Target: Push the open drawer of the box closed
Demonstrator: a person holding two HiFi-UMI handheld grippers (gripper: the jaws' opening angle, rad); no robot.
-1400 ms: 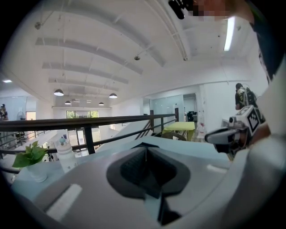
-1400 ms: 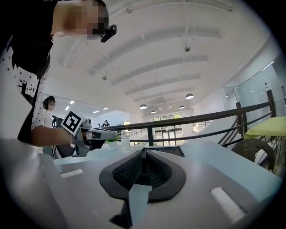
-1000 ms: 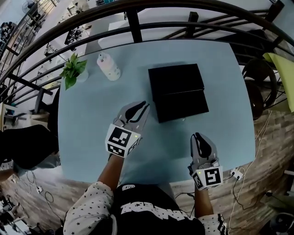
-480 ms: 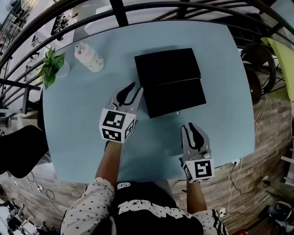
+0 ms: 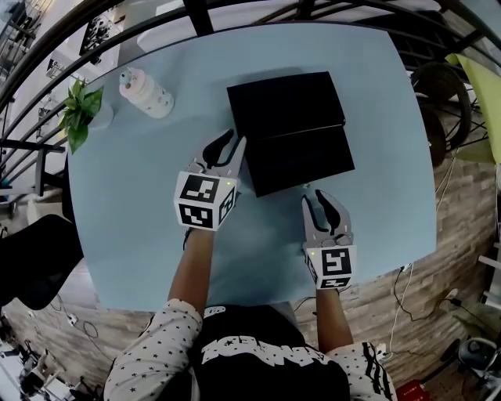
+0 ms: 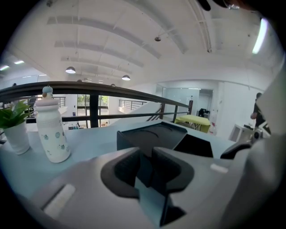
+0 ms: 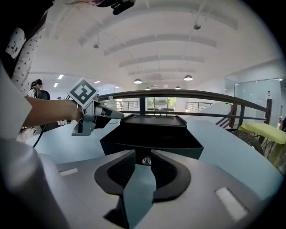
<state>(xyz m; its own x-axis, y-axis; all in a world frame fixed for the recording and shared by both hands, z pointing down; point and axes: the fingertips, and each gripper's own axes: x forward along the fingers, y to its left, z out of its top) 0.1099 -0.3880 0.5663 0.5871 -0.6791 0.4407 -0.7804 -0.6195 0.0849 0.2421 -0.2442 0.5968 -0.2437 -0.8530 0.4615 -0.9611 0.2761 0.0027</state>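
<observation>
Head view gives me the light blue worktop [image 5: 141, 235] from above, with the black box [image 5: 286, 103] sitting just past its middle. Its drawer [image 5: 301, 160] is pulled out toward the near edge and stands open. The left gripper [image 5: 233, 142] lies low at the box's left side, with its tips next to the corner where the drawer leaves the box; I cannot tell whether they touch it. In the left gripper view the two jaws stand a little apart with nothing between them, and that corner of the box shows straight ahead through the gap. The right gripper [image 5: 315, 197] sits on the near side, pointing at the drawer's front, with its tips just short of it. In the right gripper view the jaws are opening. The drawer's small knob [image 7: 146, 160] shows through the gap just beyond the tips, and the pads are not pressing on it, so that gripper holds nothing. A white bottle [image 5: 145, 93] with a pale printed pattern stands upright toward the far left of the worktop. A potted plant [image 5: 81, 114] stands just beside it at the left edge, well apart from the box. A dark railing [image 5: 235, 9] curves round the far side of the worktop.
</observation>
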